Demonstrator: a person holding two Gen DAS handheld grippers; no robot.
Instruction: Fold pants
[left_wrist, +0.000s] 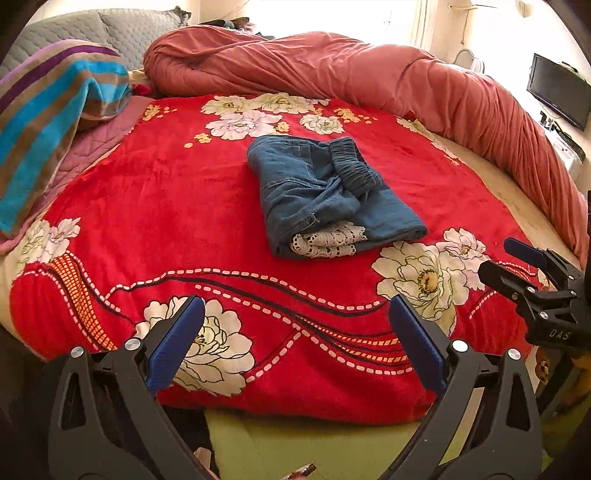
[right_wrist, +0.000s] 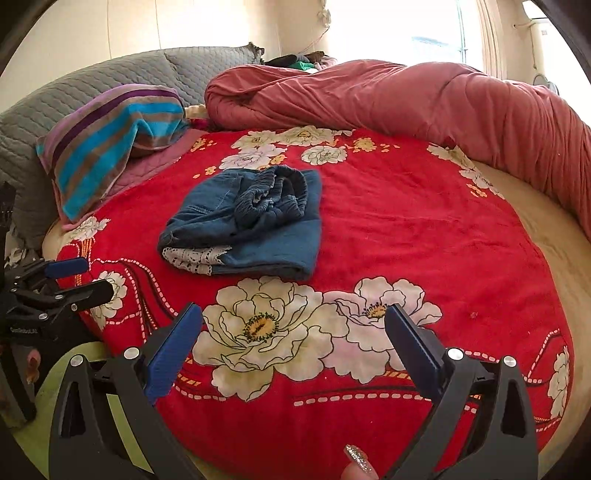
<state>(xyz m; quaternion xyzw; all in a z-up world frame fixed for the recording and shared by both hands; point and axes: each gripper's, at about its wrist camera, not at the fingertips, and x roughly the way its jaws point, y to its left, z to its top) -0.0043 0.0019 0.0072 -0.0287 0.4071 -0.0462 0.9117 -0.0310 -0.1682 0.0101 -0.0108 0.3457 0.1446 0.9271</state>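
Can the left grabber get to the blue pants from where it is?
Probably yes. The left grabber is open, and only bare red blanket lies between it and the folded pants. Nothing blocks the way; it just needs to move forward.

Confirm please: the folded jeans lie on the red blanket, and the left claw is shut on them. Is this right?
One error: the left claw is open and empty, apart from the jeans, as the left wrist view shows. The folded jeans do lie on the red blanket.
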